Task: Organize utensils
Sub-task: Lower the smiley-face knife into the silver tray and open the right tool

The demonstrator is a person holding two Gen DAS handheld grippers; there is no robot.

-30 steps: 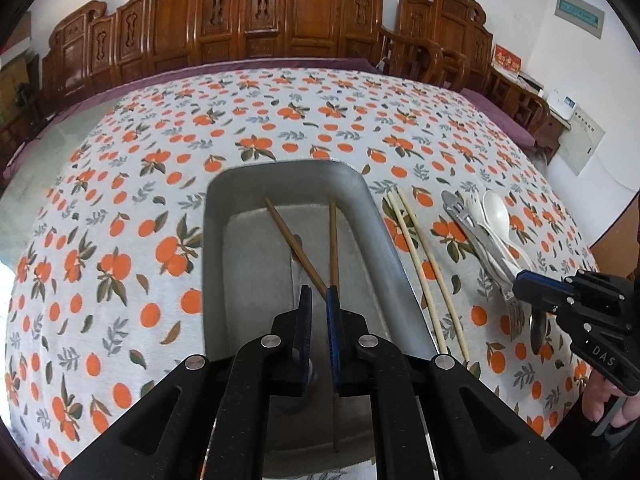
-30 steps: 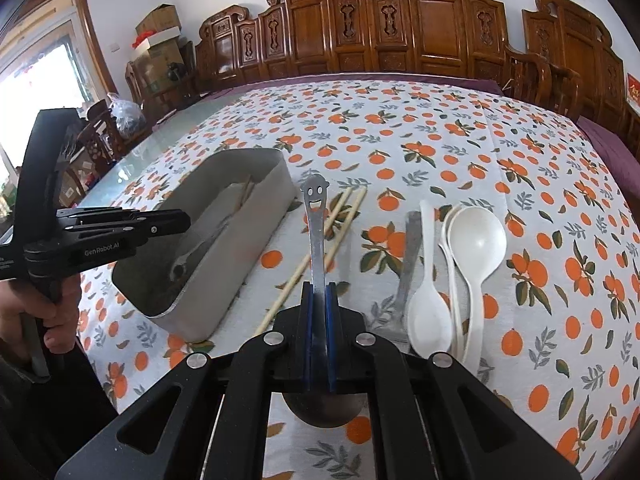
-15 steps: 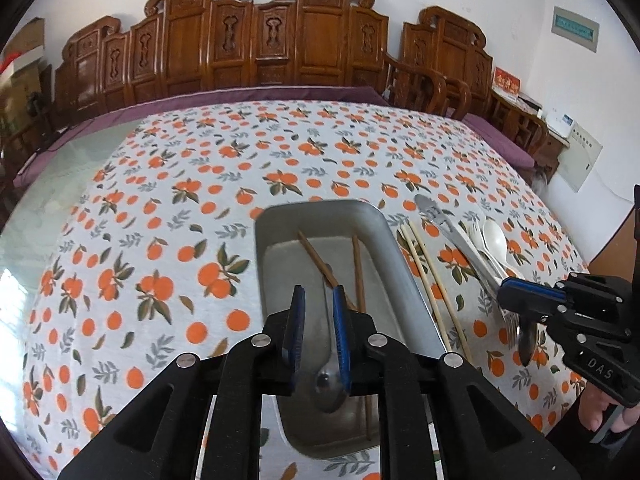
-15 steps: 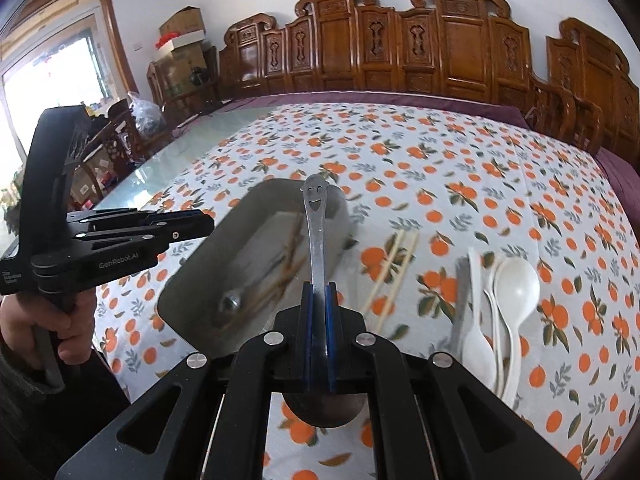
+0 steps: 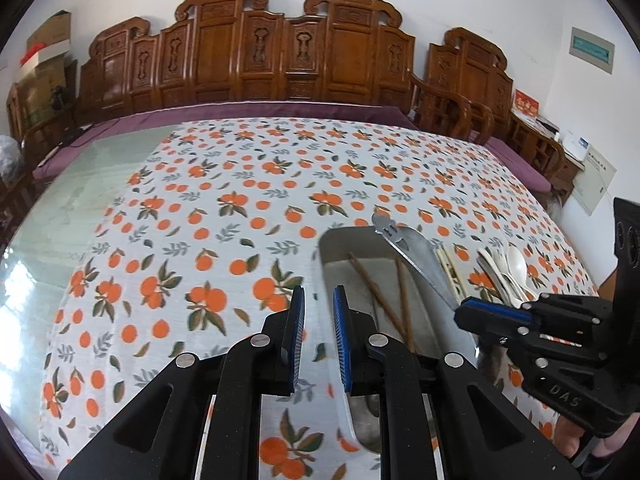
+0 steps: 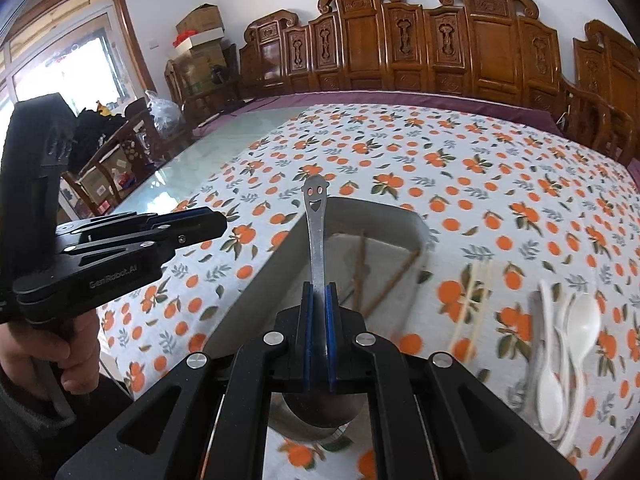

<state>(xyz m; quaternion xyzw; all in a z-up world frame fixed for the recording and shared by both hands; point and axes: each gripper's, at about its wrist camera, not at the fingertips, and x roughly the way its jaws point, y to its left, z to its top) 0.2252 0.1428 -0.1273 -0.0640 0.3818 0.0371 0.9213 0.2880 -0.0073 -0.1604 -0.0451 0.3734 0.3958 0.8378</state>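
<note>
Carrying the metal spoon (image 6: pixel 316 236) over the tray (image 6: pixel 384 216) while the emptied left gripper (image 5: pixel 319 336) backs off to the tray's left.

The left gripper, a second ago low inside the tray, now stands slightly spread with nothing between its pads, so one drop looks done. The right gripper (image 6: pixel 319 336) pinches the spoon's neck; its long axis runs away from the camera, smiley handle end toward the tray's far rim, bowl nearest, above the brown chopsticks (image 6: pixel 360 268).

Carved wooden chairs (image 5: pixel 288 52) line the far wall; cardboard boxes (image 6: pixel 200 32) (stacked) stand far left, beyond the orange-patterned tablecloth (image 5: pixel 224 216).
</note>
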